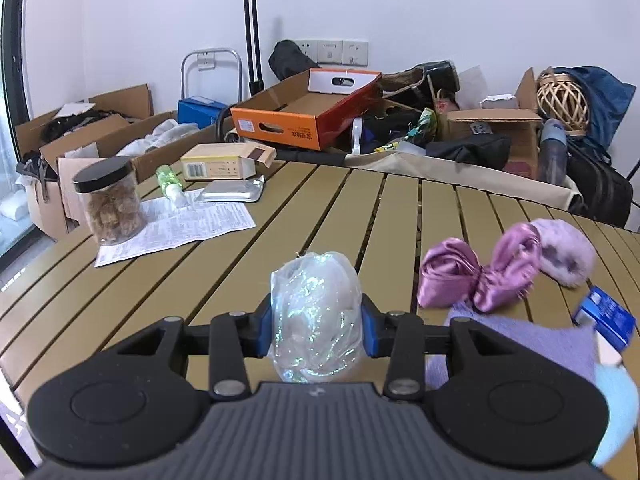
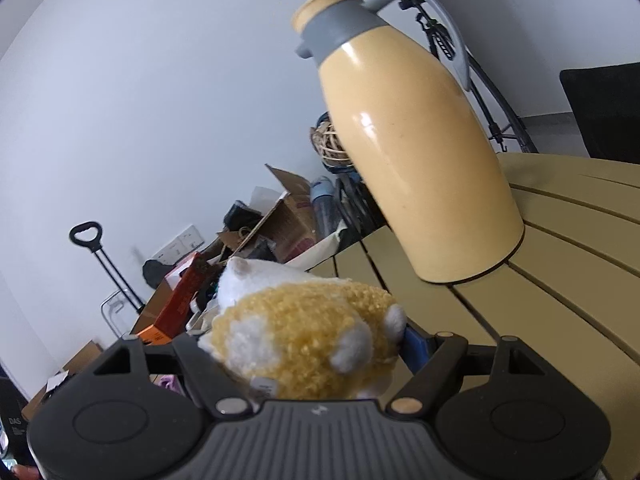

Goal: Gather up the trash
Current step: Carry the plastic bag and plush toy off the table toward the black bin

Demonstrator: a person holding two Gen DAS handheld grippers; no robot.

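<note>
In the left wrist view my left gripper [image 1: 316, 322] is shut on a crumpled ball of clear iridescent plastic wrap [image 1: 314, 312], held just above the slatted tan table [image 1: 280, 216]. In the right wrist view my right gripper [image 2: 304, 348] is shut on a yellow and white plush toy [image 2: 304, 336], held above the same table [image 2: 560, 280]. A blue pad [image 2: 414, 346] shows beside the toy; the other pad is hidden.
On the table: a jar of brown snacks [image 1: 110, 204] on a printed sheet [image 1: 180, 228], a green bottle [image 1: 170, 182], a foil pack [image 1: 232, 192], a small carton [image 1: 224, 164], purple satin bow [image 1: 476, 272], fluffy purple piece [image 1: 566, 252], purple cloth [image 1: 520, 340], blue box [image 1: 604, 316]. A yellow thermos jug [image 2: 412, 140] stands close ahead. Cluttered cardboard boxes [image 1: 304, 112] lie beyond.
</note>
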